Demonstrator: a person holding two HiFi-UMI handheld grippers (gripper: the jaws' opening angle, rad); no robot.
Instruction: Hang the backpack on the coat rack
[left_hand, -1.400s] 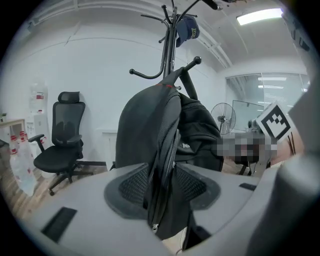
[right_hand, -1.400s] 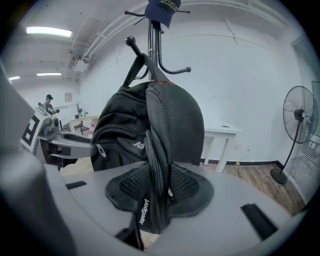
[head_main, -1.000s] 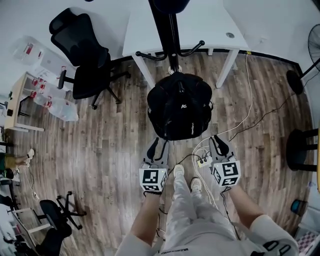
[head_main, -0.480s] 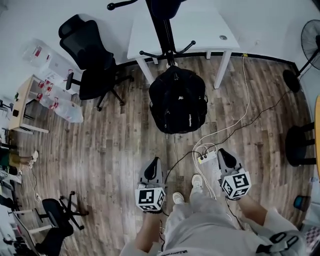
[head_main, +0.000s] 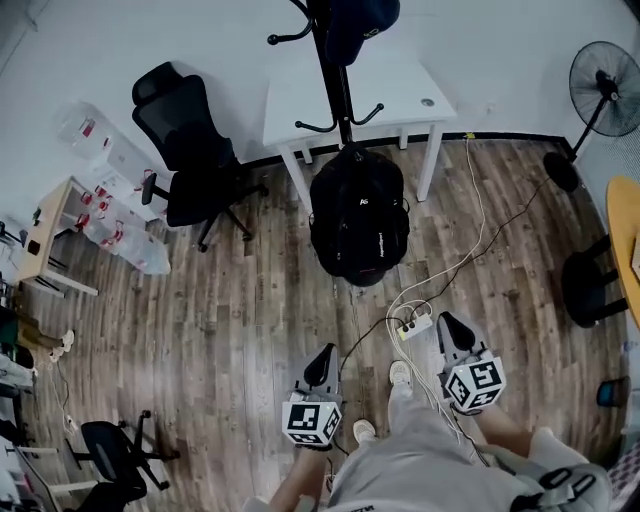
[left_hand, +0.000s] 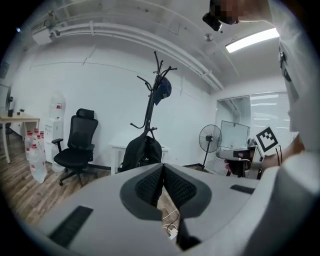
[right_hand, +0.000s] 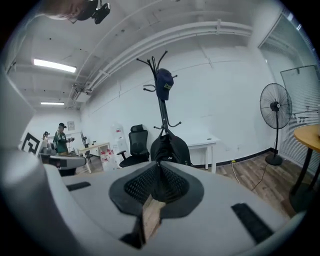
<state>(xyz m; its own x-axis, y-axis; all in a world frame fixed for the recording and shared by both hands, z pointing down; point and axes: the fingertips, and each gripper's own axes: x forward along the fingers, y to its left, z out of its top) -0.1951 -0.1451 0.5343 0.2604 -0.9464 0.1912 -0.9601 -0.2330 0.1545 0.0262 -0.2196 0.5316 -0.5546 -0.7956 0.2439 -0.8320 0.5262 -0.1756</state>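
**Hanging from a low hook, the backpack looks placed**

The backpack (head_main: 360, 225) is black, rounded and full, with a small pale logo on its face. It hangs flat against the pole of the rack (head_main: 337, 75). Its top seems to be caught on one of the low hooks. Its bottom sits close to the wooden floor, and whether it touches cannot be told. The low hook was probably the natural choice, since it is within easy reach and a dark cap (head_main: 360, 20) already sits higher up. Judging by how the load sags straight down from its top, it carries its own weight and the task looks done.

The rack stands just in front of a white table (head_main: 405, 95). A power strip (head_main: 415, 323) and loose cables lie on the floor between the backpack and the person's feet.

The left gripper (head_main: 322, 358) and right gripper (head_main: 450, 328) are both well apart from the backpack. Each has its jaws pressed together with nothing between them, which fits a load already let go. A chair (head_main: 195, 150) stands off to the left and a fan (head_main: 600, 75) to the right.
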